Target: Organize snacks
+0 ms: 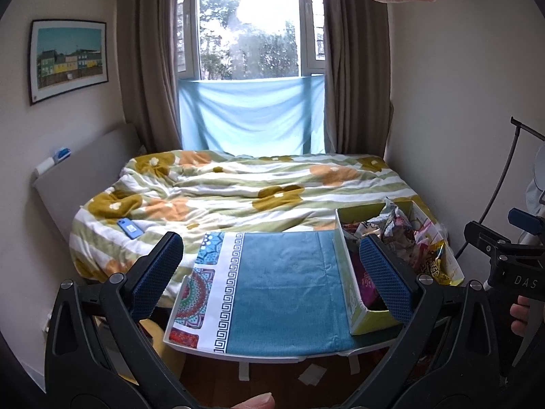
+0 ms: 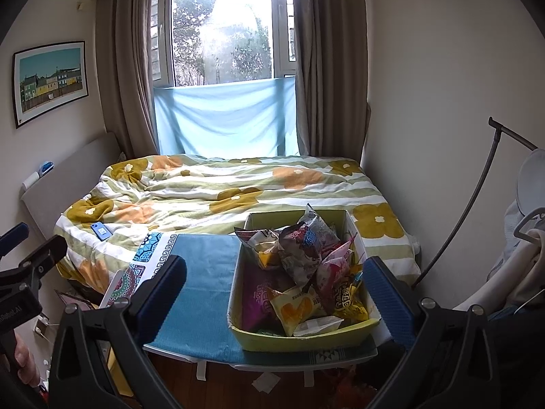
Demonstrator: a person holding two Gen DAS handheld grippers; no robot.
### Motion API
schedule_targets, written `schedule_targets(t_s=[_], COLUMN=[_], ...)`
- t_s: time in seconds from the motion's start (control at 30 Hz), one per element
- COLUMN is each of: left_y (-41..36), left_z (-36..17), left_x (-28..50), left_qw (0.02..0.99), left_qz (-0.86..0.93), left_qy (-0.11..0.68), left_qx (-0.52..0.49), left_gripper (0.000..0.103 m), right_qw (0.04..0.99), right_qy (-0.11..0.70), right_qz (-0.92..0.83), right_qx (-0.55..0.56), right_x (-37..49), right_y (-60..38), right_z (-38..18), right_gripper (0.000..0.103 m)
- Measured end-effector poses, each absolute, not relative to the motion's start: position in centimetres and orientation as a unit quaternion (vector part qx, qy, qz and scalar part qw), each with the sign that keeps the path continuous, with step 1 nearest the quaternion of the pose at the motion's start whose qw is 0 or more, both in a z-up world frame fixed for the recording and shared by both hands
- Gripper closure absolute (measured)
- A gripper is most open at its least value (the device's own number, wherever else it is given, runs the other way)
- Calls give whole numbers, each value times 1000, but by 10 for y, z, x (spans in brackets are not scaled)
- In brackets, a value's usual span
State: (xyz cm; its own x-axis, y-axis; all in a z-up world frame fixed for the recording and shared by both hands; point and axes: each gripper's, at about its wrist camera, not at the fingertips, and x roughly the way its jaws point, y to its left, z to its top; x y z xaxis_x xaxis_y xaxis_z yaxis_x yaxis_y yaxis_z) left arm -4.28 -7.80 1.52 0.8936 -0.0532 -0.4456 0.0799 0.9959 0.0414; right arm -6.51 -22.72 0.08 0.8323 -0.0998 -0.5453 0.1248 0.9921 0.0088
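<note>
A yellow-green cardboard box [image 2: 306, 339] stands on the right part of a small table covered by a blue cloth [image 2: 201, 272]. It is heaped with snack packets [image 2: 303, 255], among them a yellow packet [image 2: 293, 306] and a purple one [image 2: 255, 293]. The box also shows in the left wrist view [image 1: 347, 272] at the right. My left gripper [image 1: 272, 272] is open and empty, held above the cloth [image 1: 286, 283]. My right gripper [image 2: 279, 293] is open and empty, held in front of the box. No snack lies outside the box.
A bed with a flowered quilt [image 2: 221, 184] lies behind the table, with a blue phone [image 2: 101, 231] on it. A curtained window [image 2: 221, 34] is at the back. A clothes rack [image 2: 511, 136] and hanging clothes stand at the right. Paper scraps [image 2: 265, 383] lie on the wooden floor.
</note>
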Motion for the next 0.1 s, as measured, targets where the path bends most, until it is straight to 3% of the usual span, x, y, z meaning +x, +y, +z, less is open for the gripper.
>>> schedule_targets(t_s=[0.1], left_y=[-79], left_z=[17], left_x=[-42], left_qw=[974], left_qz=[-35], left_qy=[223], left_qx=[28], left_gripper=[0], right_qw=[957], right_qy=[285], right_qz=[-59], right_qx=[22], right_x=[-66], right_y=[-228], right_z=[0], right_gripper=[1])
